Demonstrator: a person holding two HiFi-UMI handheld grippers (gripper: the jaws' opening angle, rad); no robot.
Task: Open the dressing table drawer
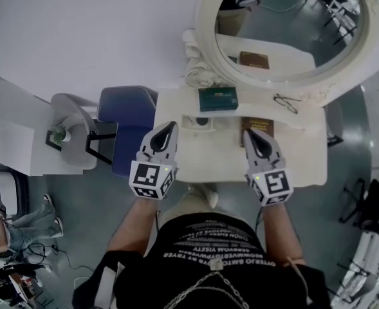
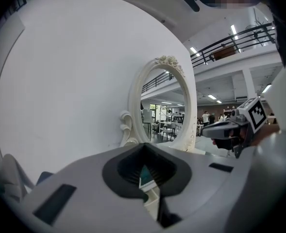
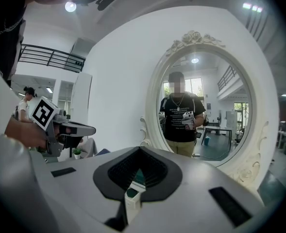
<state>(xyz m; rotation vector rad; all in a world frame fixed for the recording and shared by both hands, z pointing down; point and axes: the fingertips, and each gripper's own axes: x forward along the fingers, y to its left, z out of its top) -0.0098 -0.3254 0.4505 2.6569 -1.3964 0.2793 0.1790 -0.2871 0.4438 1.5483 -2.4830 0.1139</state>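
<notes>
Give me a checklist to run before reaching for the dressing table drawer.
1. Left gripper empty: ok, fingers together on nothing.
2. Right gripper empty: ok, fingers together on nothing.
3. Fingers open for a handle: not ok, both shut.
4. Drawer front and handle in sight: cannot tell, no view shows them below the dressing table top.
5. Green box and glasses clear of the front edge: ok, they lie back by the mirror.
6. Standing room in front: ok, the blue chair stands off to the left side.
</notes>
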